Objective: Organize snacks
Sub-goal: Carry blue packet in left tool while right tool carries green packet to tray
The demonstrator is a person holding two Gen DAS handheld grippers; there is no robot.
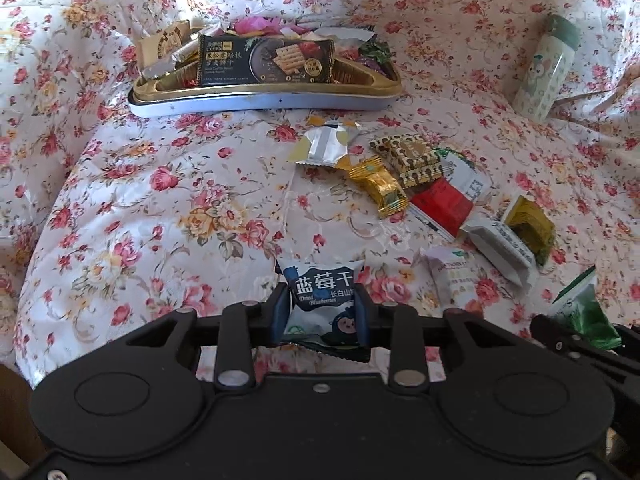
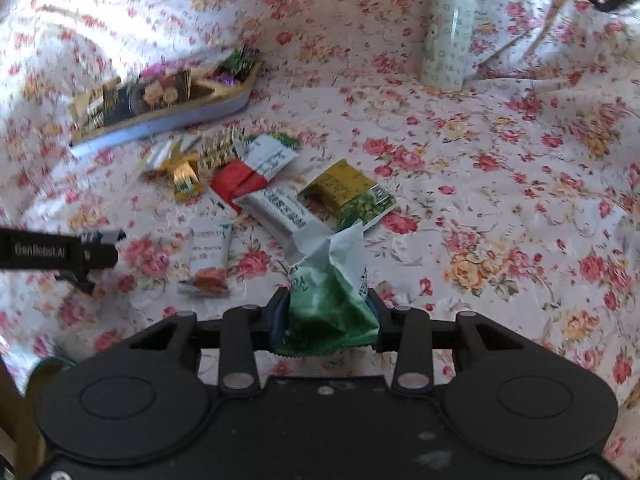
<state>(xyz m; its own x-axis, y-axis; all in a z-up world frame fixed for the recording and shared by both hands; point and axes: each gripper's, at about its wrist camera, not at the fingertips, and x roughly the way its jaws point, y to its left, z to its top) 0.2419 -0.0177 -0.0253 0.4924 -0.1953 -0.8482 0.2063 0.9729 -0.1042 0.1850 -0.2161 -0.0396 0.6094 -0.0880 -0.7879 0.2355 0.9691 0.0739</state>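
Blue blueberry packet (image 1: 323, 307) between left tongs (image 1: 322, 312) (pinched)

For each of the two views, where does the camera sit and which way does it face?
Left wrist: on the left hand-held gripper, facing forward over the blueberry packet toward the tray.
Right wrist: on the right hand-held gripper, facing forward over the green packet; left gripper at its left edge.
Shared: tray, bottle, loose snacks.
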